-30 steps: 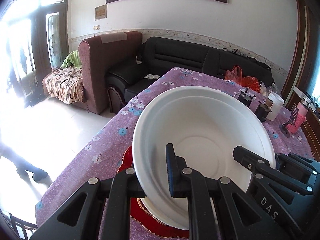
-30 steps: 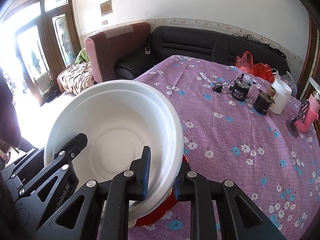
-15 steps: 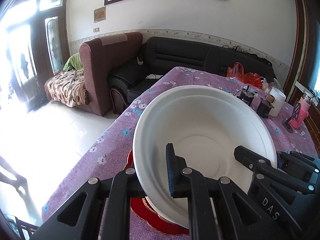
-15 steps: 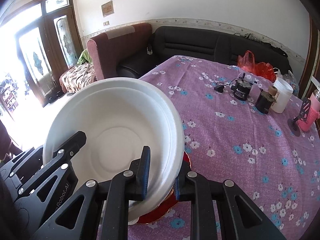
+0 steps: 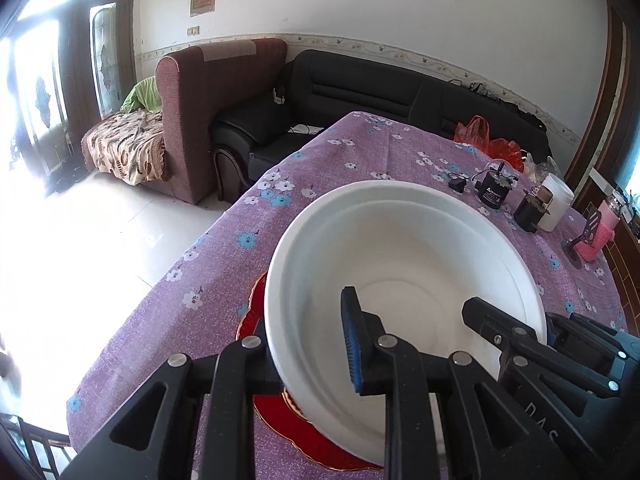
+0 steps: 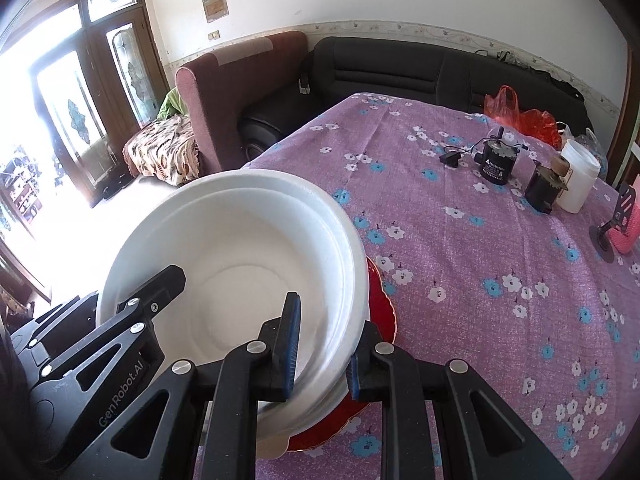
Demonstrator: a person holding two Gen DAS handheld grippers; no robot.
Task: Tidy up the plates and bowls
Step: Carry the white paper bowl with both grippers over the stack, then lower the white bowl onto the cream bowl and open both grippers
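Note:
A white bowl [image 5: 400,260] is nested in a second white bowl, and the stack sits over a red plate [image 5: 288,420] on the purple flowered tablecloth. My left gripper [image 5: 308,352] straddles the near left rim. Its jaws are opening: the blue pad stands inside the bowl, off the wall. My right gripper [image 6: 322,356] is shut on the white bowl [image 6: 240,248] at its near right rim, one blue pad inside and one outside. The red plate [image 6: 380,304] peeks out below. Each view shows the other gripper's black body at its edge.
At the table's far right stand a black motor [image 6: 498,164], a second dark motor, a white jar [image 6: 578,184] and a pink bottle on a stand [image 6: 624,232]. Red bags lie behind them. The table edge [image 5: 192,248] drops to the floor on the left; sofas stand beyond.
The left gripper's jaws have parted a little around the bowl's rim. The stacked bowls have settled slightly lower over the red plate. The right gripper keeps its hold.

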